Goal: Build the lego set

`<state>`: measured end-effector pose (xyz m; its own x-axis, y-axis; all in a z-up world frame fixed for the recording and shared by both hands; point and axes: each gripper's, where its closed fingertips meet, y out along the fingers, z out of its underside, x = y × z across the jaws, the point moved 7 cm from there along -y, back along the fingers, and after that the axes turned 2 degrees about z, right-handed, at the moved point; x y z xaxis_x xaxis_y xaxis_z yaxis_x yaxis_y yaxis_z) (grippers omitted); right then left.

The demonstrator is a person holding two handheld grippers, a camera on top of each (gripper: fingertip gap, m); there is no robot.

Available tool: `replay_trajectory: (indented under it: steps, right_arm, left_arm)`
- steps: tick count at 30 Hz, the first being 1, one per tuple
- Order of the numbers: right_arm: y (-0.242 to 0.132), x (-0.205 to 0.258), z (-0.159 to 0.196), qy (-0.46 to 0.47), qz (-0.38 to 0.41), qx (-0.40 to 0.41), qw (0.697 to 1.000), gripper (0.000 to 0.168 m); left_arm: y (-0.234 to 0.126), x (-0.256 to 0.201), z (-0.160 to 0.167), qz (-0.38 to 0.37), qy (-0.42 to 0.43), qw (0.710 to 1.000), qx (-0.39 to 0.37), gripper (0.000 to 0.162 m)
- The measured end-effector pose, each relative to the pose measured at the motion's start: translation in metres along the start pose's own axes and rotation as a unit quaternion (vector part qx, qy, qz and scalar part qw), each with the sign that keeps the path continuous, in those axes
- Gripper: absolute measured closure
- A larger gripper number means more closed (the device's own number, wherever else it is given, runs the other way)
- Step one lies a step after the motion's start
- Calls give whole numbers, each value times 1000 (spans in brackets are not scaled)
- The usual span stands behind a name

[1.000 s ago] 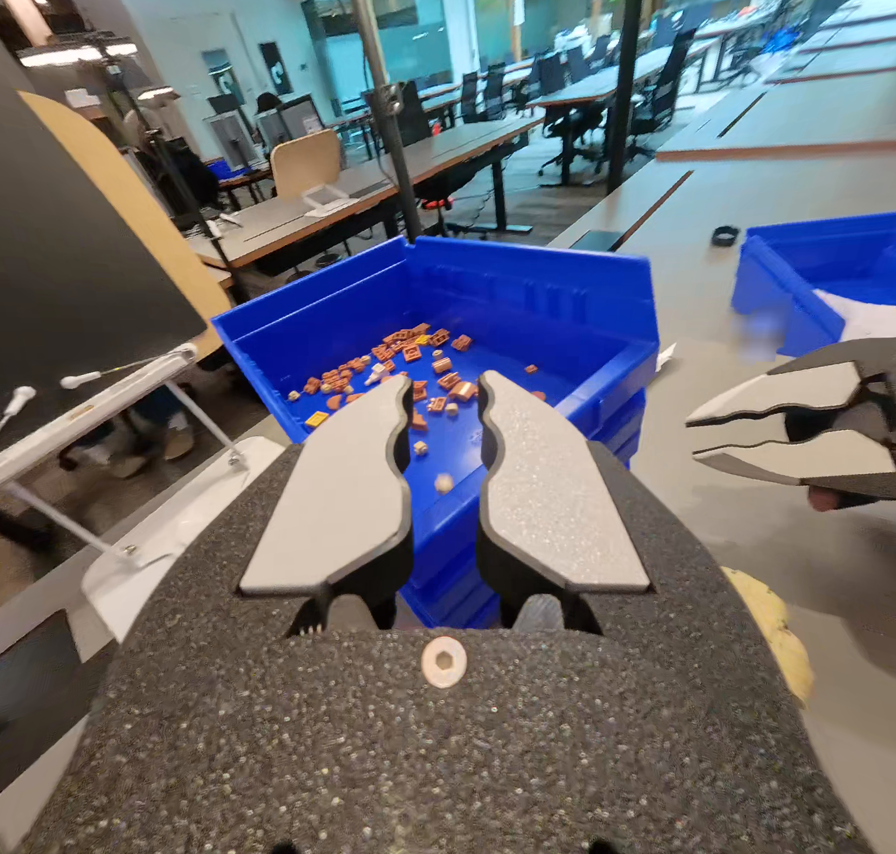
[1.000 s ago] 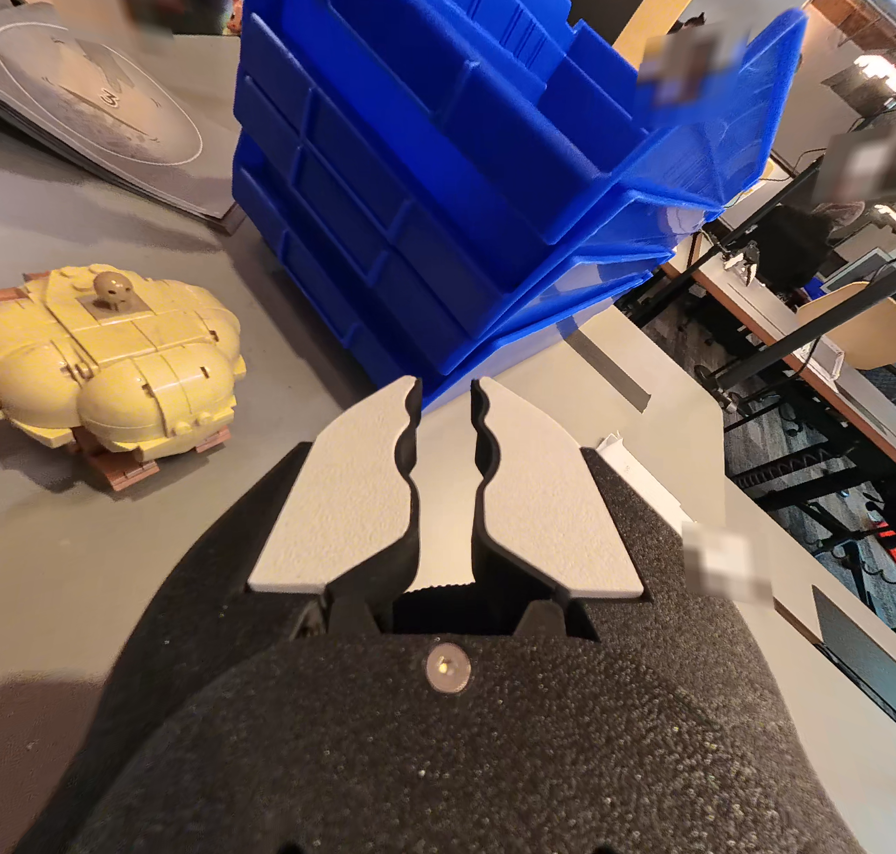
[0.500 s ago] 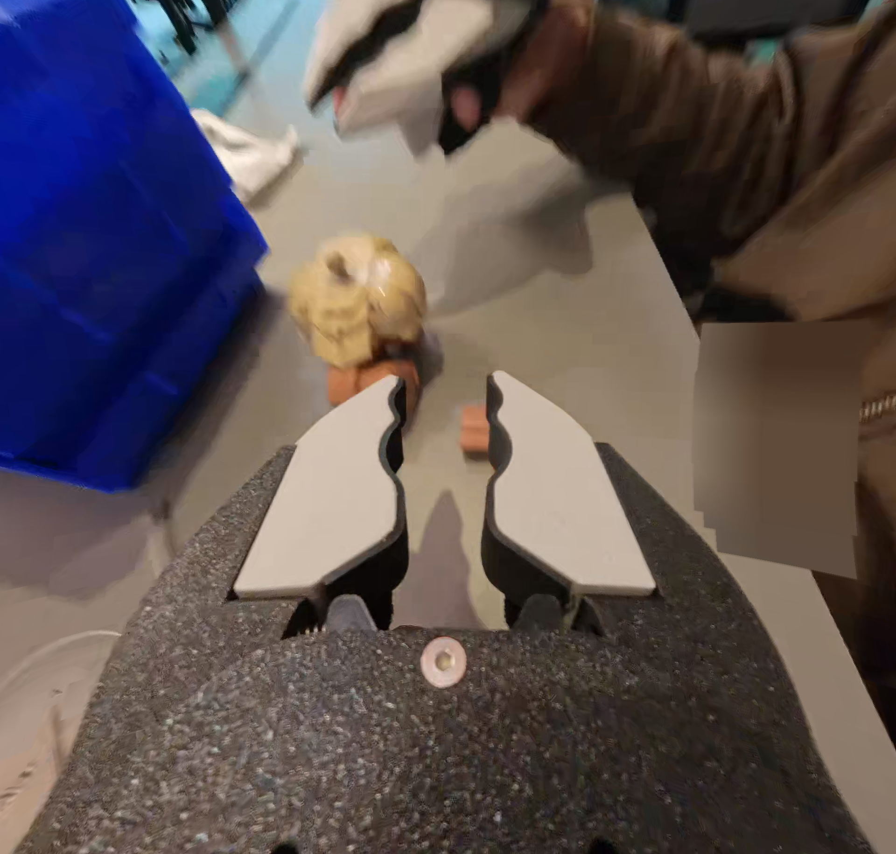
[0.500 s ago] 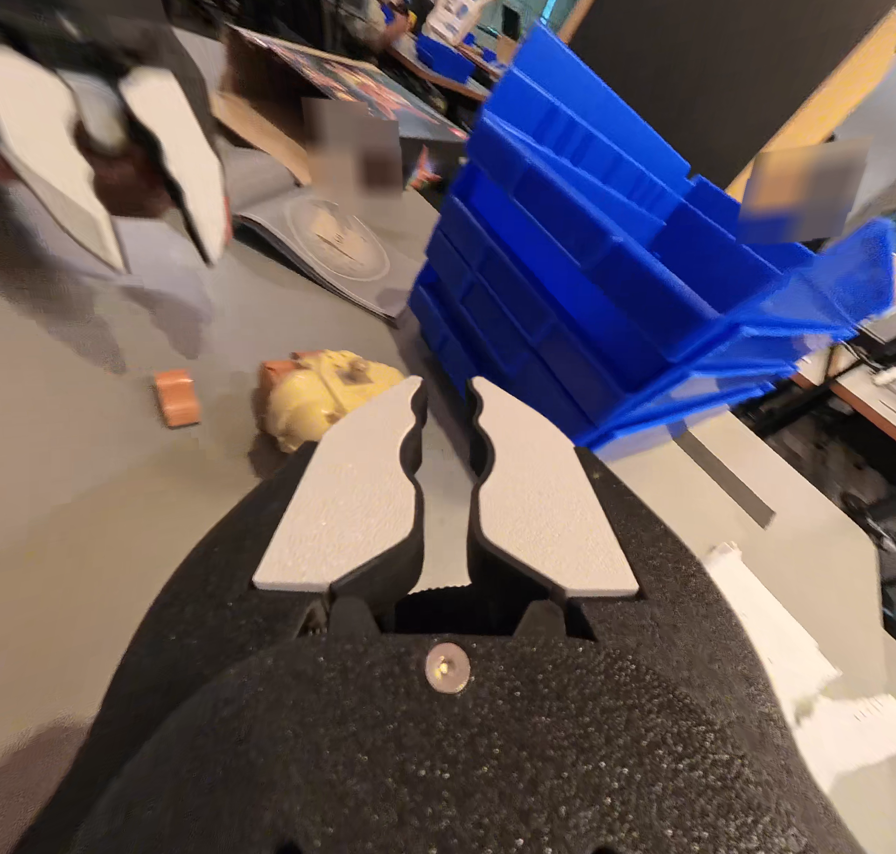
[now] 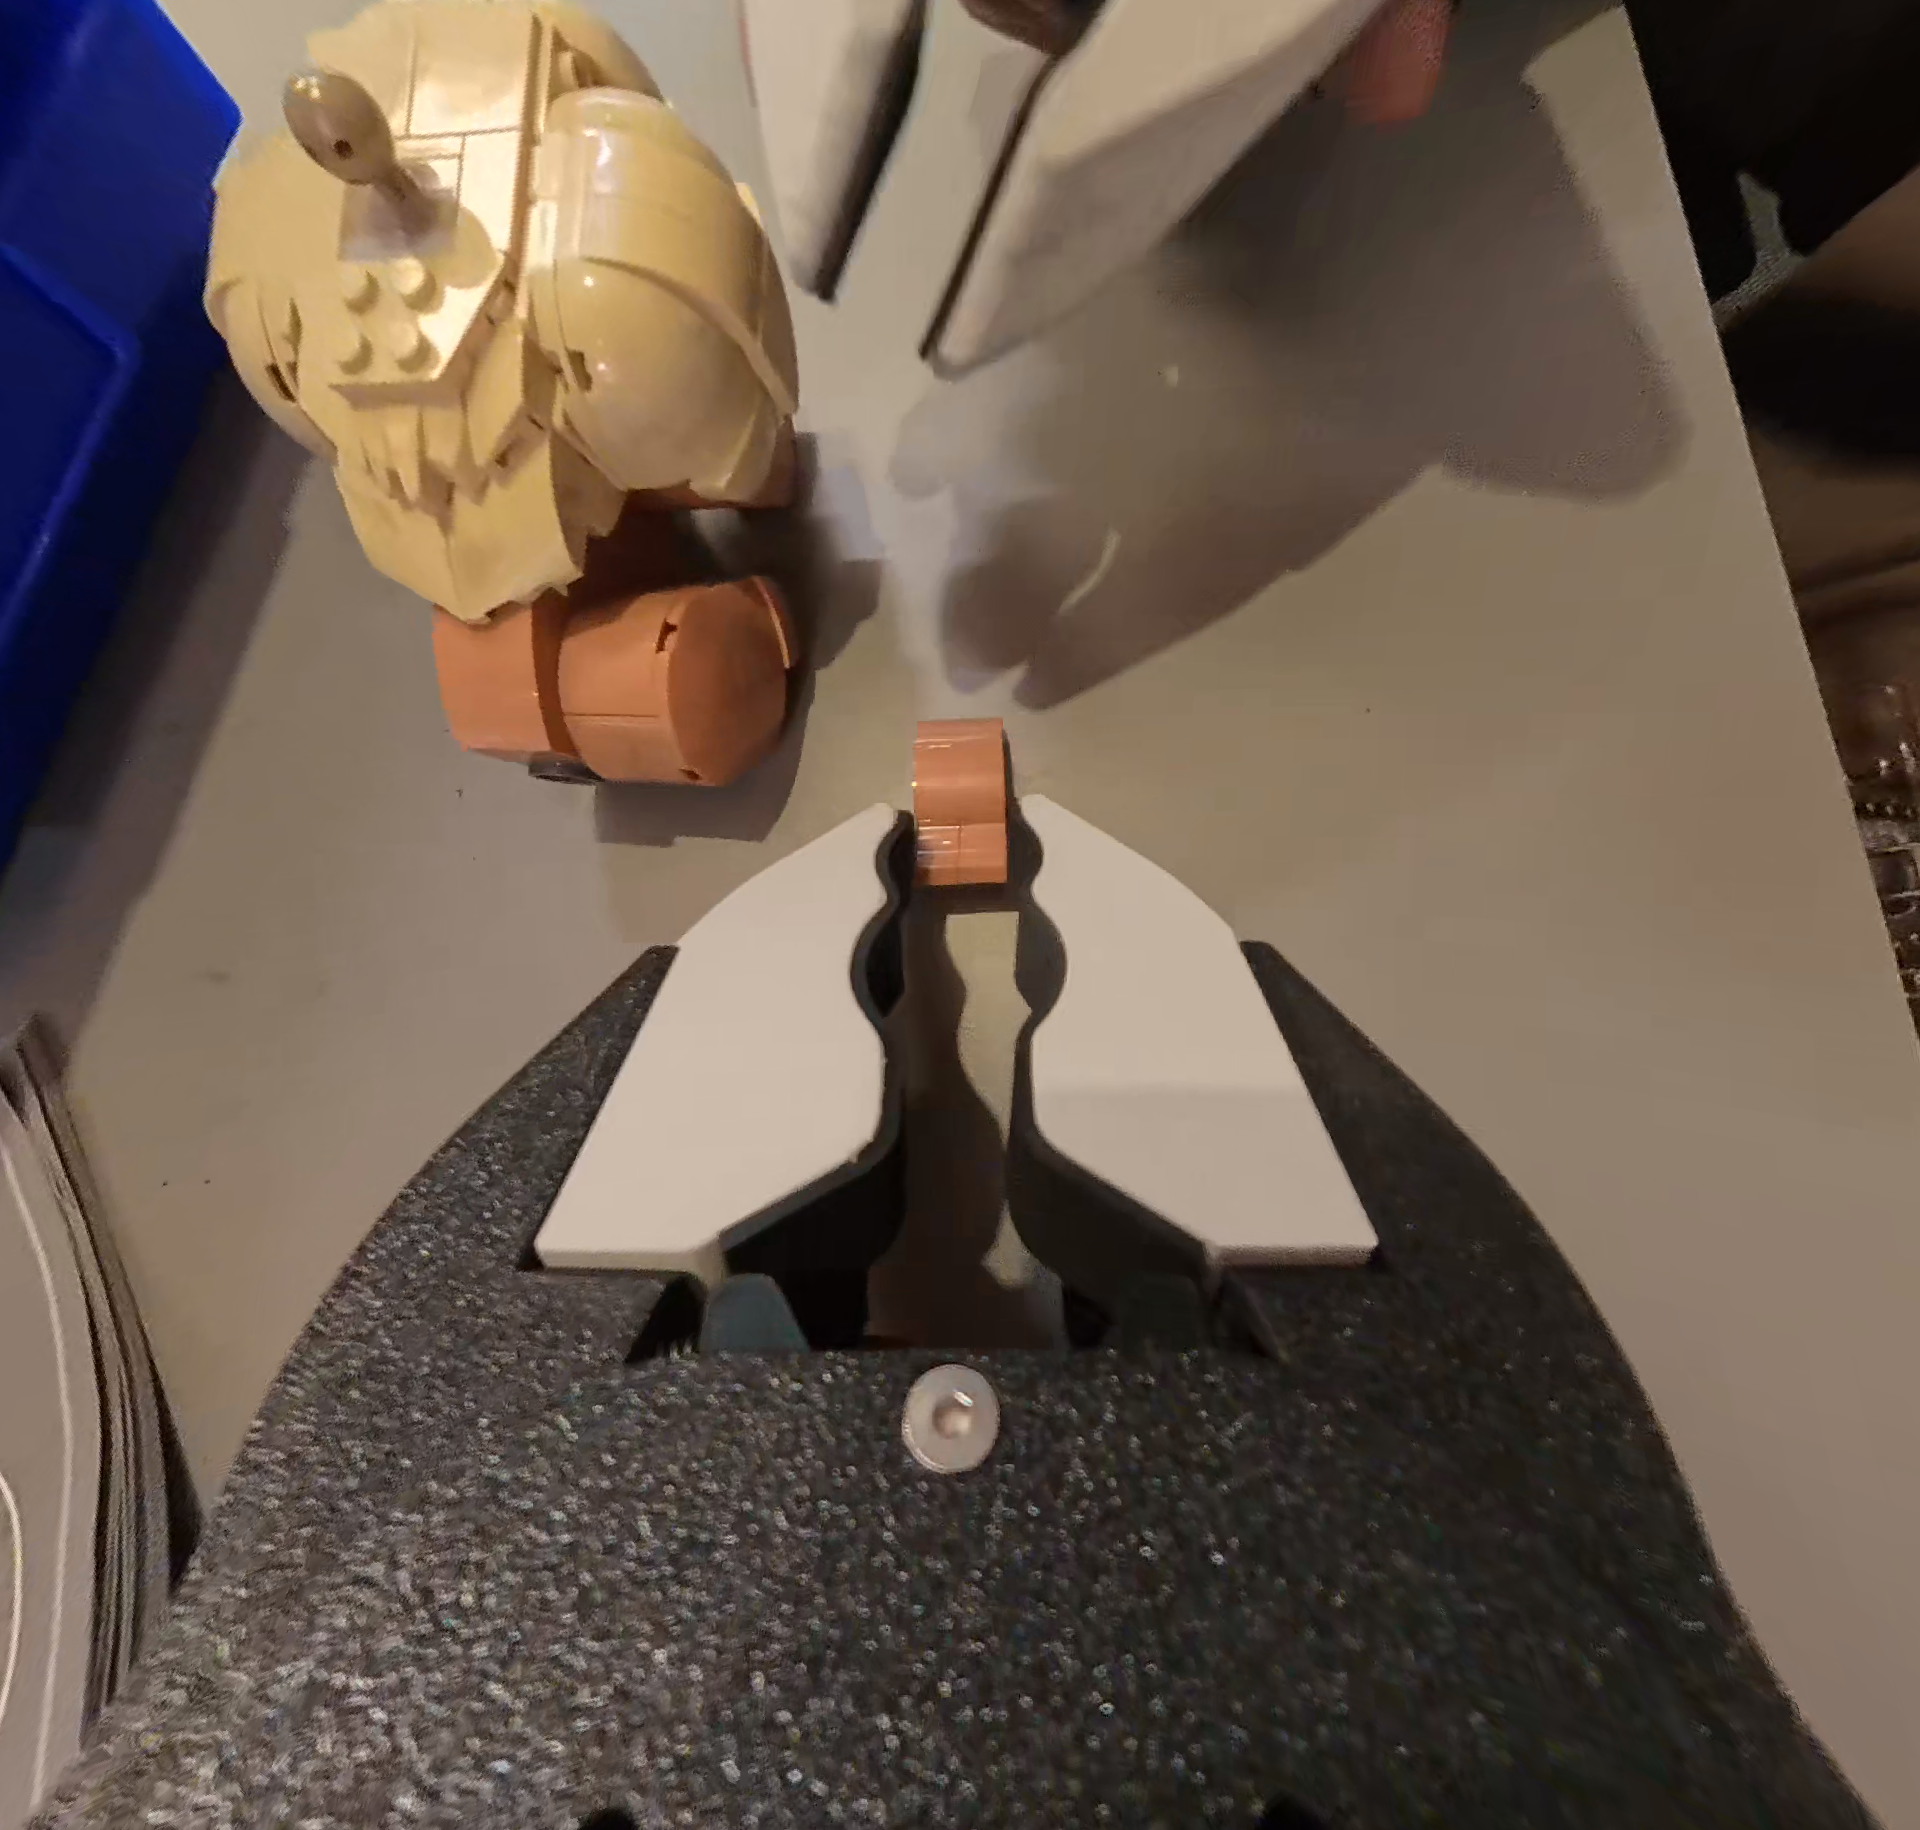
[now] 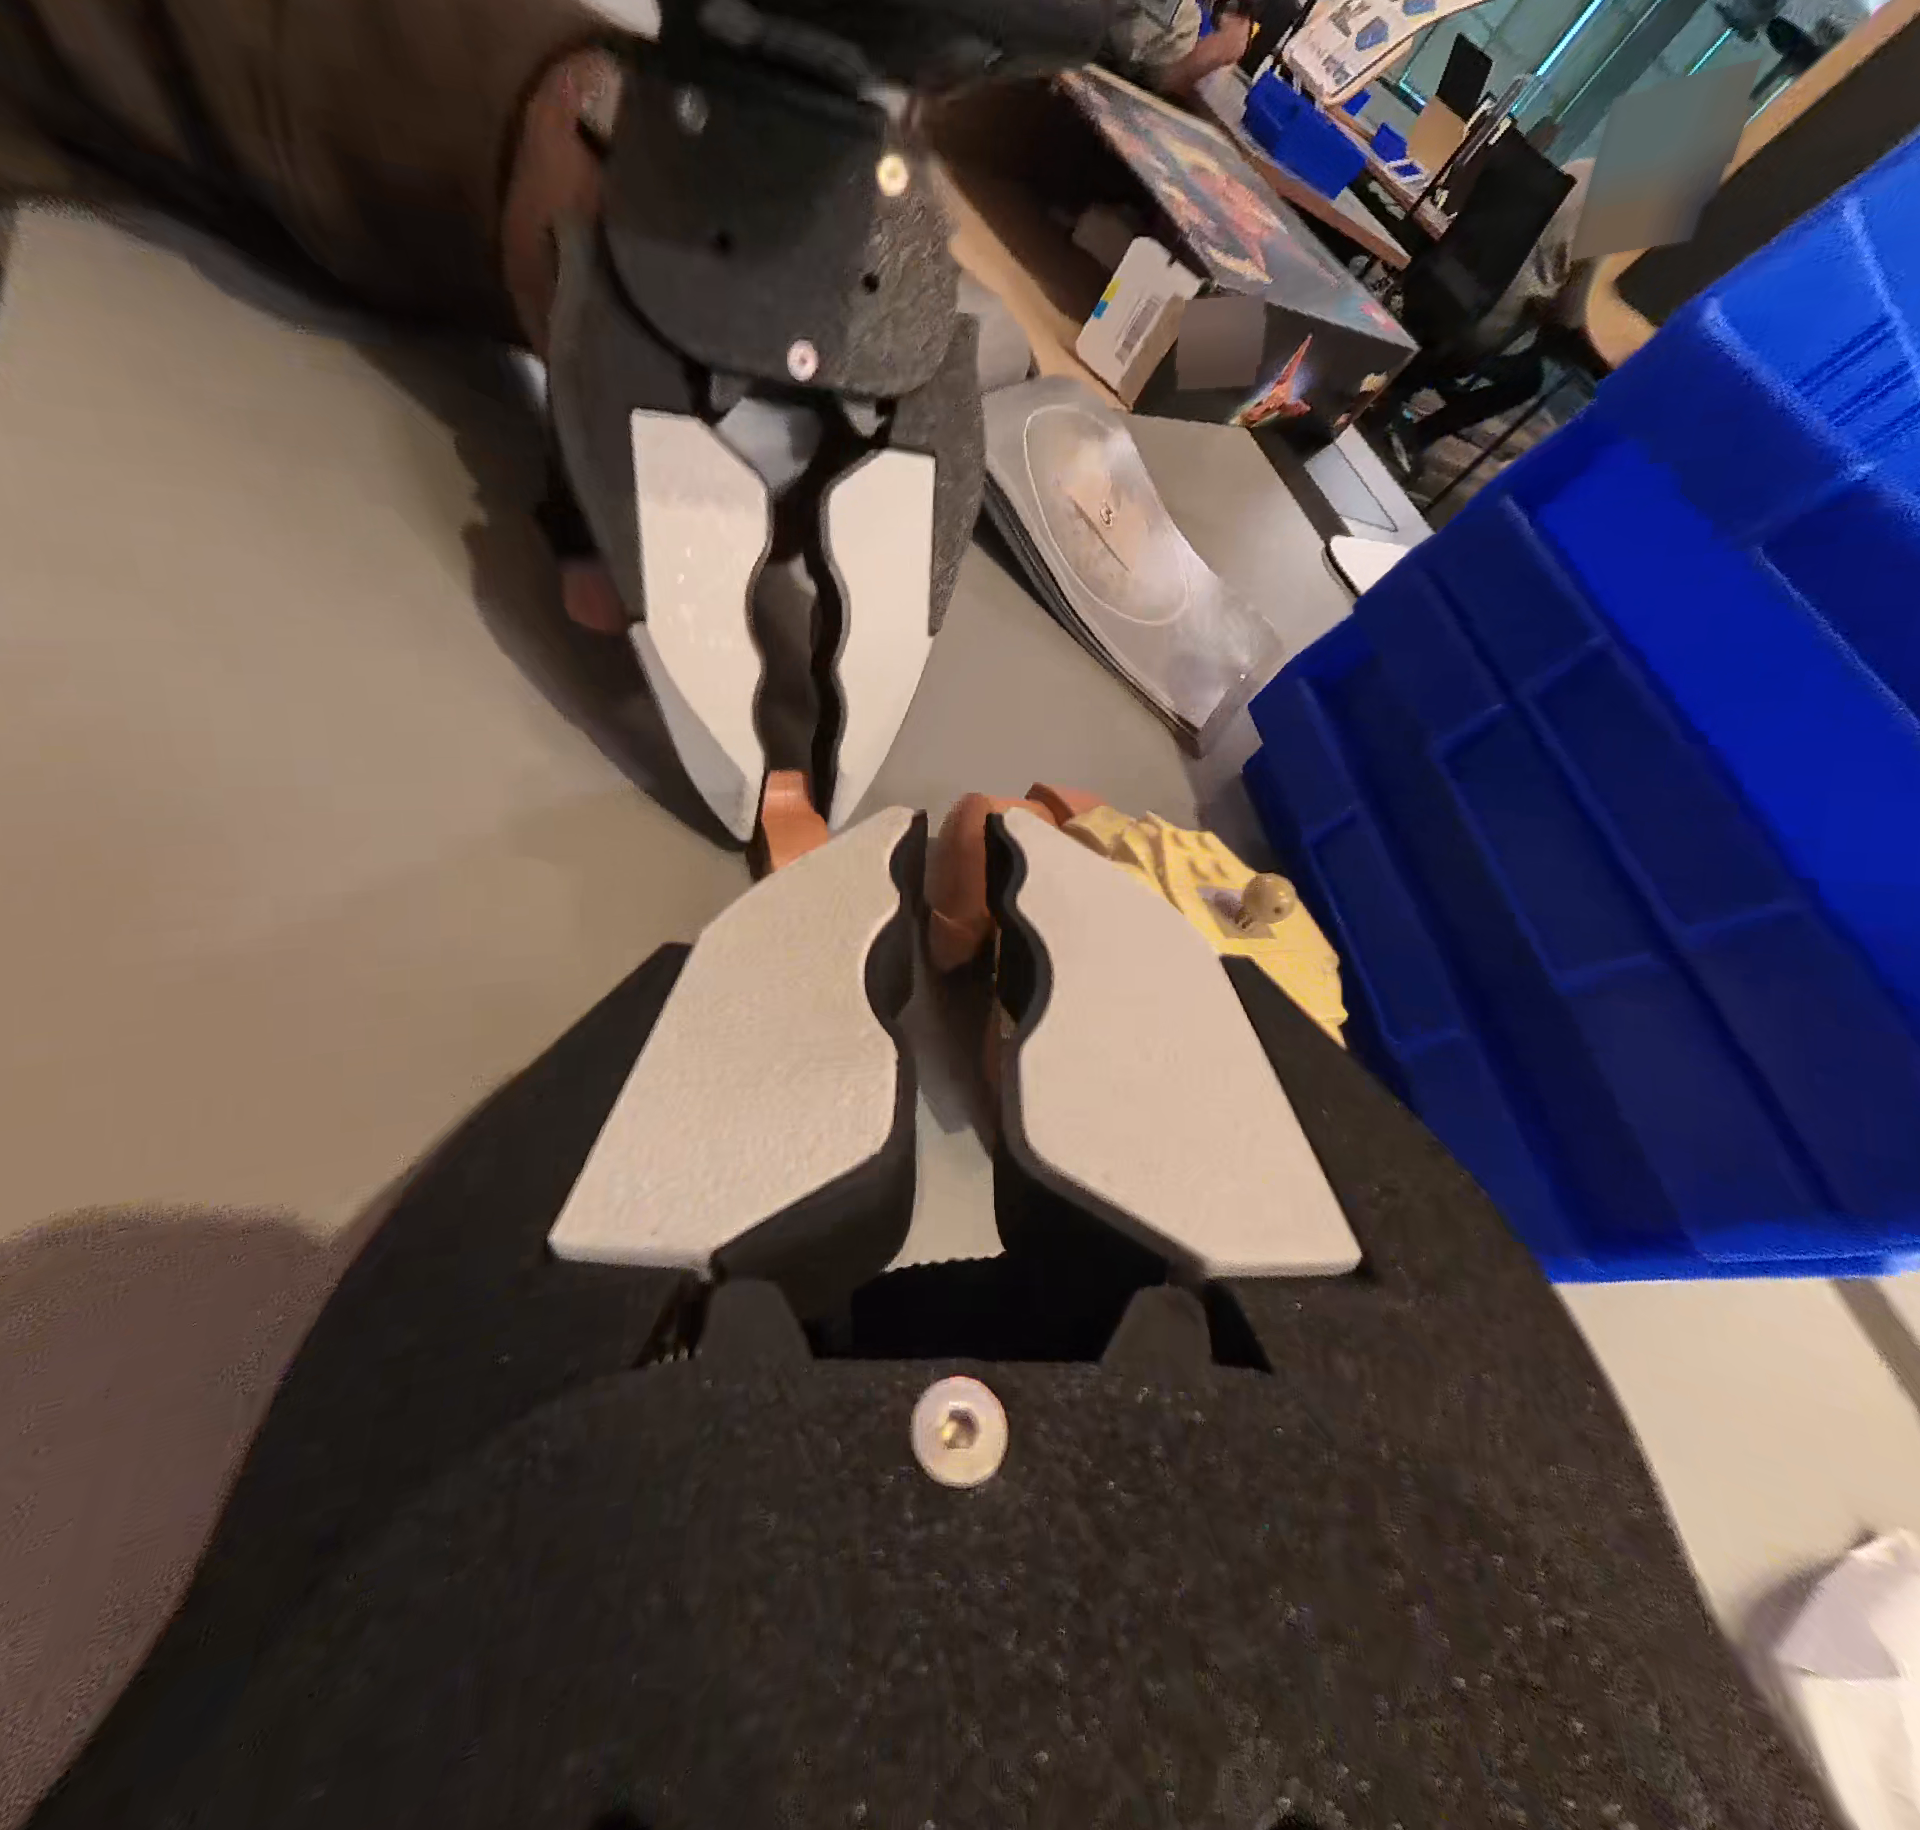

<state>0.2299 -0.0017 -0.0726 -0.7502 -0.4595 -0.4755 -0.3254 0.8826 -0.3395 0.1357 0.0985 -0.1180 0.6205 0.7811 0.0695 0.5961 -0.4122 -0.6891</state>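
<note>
Grey tabletop (image 5: 1351, 845) lies under us. Our left gripper (image 5: 958, 824) brackets a small brown brick (image 5: 956, 793), jaws slightly parted. Our right gripper (image 6: 951, 830), narrowly open and empty, hovers by the tan model (image 5: 499, 305).

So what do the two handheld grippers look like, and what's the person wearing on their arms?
Both grippers match: the left gripper and right gripper each have a rough, speckled black body with a silver screw at its centre, and two flat light-grey fingers whose black inner edges are wavy. The left one's fingers taper to points. The person's sleeve is dark brown. No cables show.
</note>
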Motion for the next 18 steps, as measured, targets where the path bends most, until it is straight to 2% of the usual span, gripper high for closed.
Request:
replay_trajectory:
  steps: [2,4,6,9,14,18]
  right_arm:
    - [3,6,4,-46,9,13,999,157]
    - [7,10,5,-101,31,22,994,153]
    - [11,16,4,-145,42,18,988,148]
    - [16,22,-2,-184,61,3,981,144]
    - [19,21,-7,-210,101,-8,972,141]
    - [19,23,-8,-230,112,-10,967,153]
  left_arm:
    - [-3,3,-1,3,-25,1000,-16,145]
    - [-11,4,-6,33,-69,994,-73,146]
    - [-22,6,-12,69,-116,981,-138,146]
    - [-33,10,-16,97,-159,963,-192,145]
    - [-33,9,-18,116,-177,956,-205,146]
    - [-31,7,-20,127,-182,953,-206,145]
